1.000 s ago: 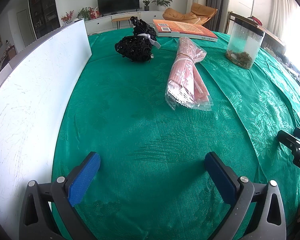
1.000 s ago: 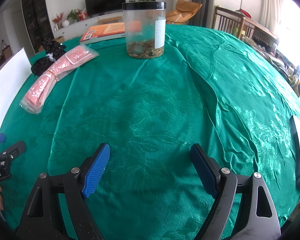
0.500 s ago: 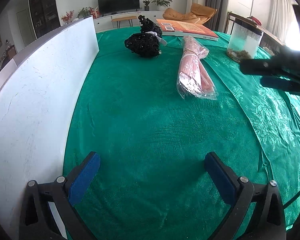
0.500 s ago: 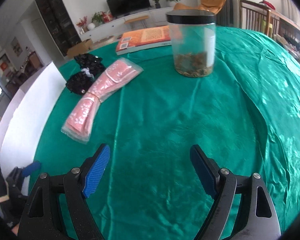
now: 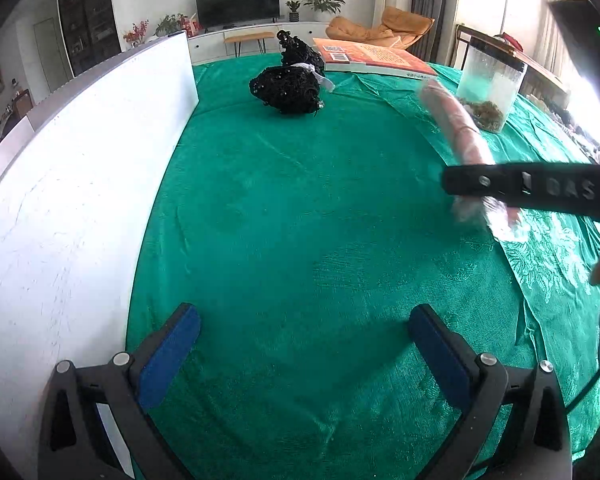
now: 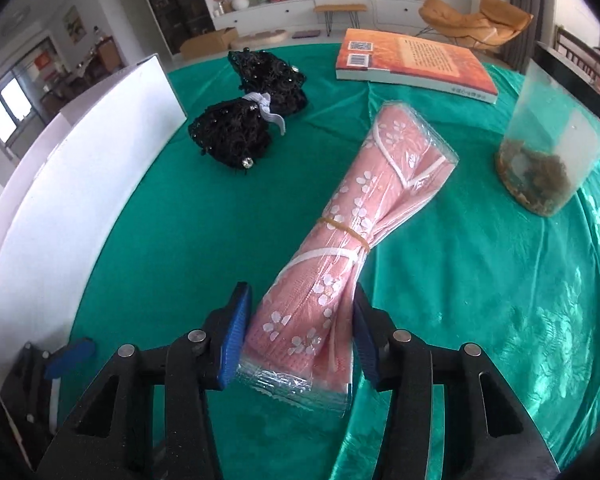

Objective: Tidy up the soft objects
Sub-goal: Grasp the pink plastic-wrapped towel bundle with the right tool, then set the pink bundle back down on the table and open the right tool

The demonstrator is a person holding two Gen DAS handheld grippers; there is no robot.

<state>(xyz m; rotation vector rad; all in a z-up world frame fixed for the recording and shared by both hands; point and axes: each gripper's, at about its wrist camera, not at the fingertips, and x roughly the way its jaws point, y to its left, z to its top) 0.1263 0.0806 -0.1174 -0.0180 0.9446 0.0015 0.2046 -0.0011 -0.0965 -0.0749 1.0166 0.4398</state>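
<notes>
Green tabletop (image 6: 460, 280): your right claw (image 6: 298, 334) is closing around the pink bundle (image 6: 340, 248); left claw (image 5: 300, 352) gapes empty; black lace bundle (image 6: 248, 120) remains untouched.

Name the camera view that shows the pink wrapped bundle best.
The right wrist view: the pink wrapped bundle lies sharp and whole, its near end between the closing right gripper. The left wrist view shows it blurred and partly hidden by that gripper.

Glossy green patterned tablecloth (image 6: 480, 280), crinkly clear plastic over pink floral cloth bundle (image 6: 340, 240), black beaded lace (image 6: 236, 136)
</notes>
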